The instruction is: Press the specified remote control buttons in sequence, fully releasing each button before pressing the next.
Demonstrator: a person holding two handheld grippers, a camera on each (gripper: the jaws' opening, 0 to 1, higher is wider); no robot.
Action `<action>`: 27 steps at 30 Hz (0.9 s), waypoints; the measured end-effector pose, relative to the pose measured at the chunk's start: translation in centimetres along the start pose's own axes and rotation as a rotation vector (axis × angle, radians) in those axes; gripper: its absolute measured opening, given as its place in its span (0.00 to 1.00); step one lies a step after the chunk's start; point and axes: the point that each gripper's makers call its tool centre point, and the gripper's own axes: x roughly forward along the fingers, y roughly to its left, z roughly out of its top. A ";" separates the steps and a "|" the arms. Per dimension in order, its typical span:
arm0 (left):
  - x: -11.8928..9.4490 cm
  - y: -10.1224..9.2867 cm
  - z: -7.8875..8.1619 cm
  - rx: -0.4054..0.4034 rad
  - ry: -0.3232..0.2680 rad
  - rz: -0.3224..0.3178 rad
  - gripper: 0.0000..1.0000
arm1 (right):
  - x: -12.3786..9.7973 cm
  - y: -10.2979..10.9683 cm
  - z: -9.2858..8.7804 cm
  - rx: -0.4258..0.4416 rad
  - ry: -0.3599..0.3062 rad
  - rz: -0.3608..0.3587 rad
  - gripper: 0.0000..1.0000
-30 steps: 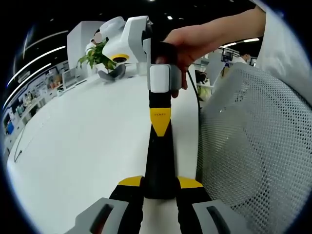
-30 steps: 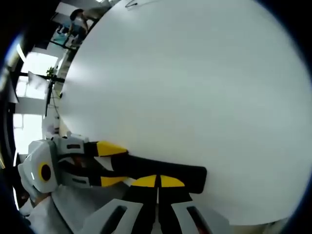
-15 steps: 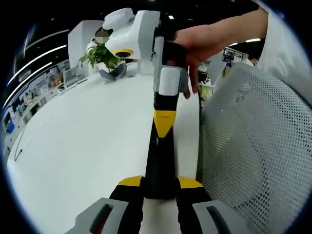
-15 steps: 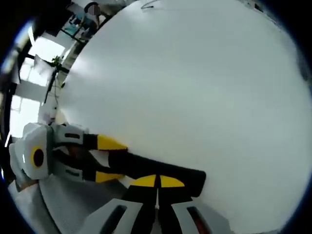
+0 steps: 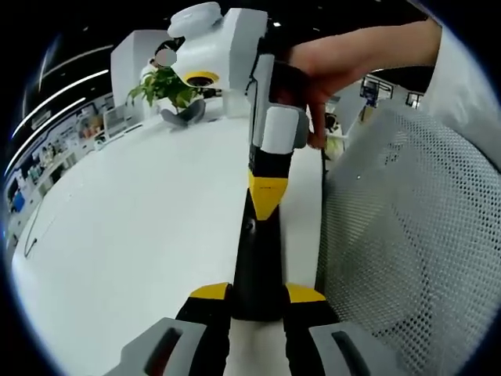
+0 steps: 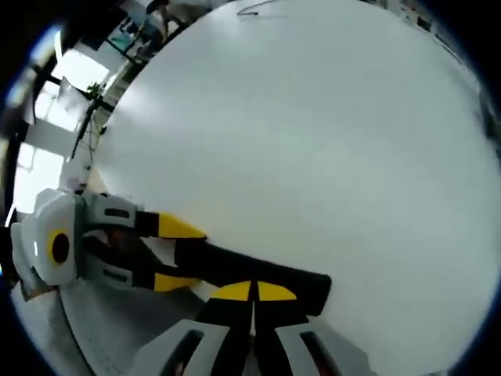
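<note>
The left gripper point(image 5: 256, 301) is clamping its fingers on the near end of the black remote control point(image 5: 257, 262), which is lying lengthwise above the white counter point(image 5: 133, 227). The right gripper point(image 6: 252, 291) is keeping its fingers closed together, pressing the remote's far end. A mesh chair point(image 5: 407, 235) is standing to the right.
</note>
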 end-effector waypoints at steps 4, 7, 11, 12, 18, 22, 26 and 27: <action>0.0 0.0 0.0 0.008 -0.003 -0.005 0.24 | -0.9 -0.5 0.2 0.005 -0.037 -0.002 0.00; 0.0 0.0 0.0 0.007 -0.003 -0.007 0.24 | -1.2 -0.5 -0.5 0.038 -0.013 0.032 0.00; 0.0 0.0 0.0 0.005 -0.003 -0.008 0.24 | -1.2 -0.9 -0.8 0.017 -0.005 0.001 0.00; 0.0 0.0 0.0 0.006 -0.003 -0.009 0.24 | -1.1 -0.9 -0.8 0.018 -0.003 0.003 0.00; -0.1 -0.1 0.0 0.006 -0.004 -0.009 0.24 | -0.7 -0.6 -1.1 -0.002 0.025 -0.003 0.00; -0.1 -0.1 0.0 0.007 -0.004 -0.009 0.24 | -0.4 -0.7 -1.3 -0.022 0.043 -0.016 0.00; -0.1 -0.1 -0.1 0.007 -0.005 -0.010 0.24 | -0.2 -0.5 -1.4 -0.031 0.059 -0.020 0.00; -0.1 -0.1 0.0 0.007 -0.005 -0.011 0.24 | -0.3 -0.5 -1.4 -0.035 0.058 -0.020 0.00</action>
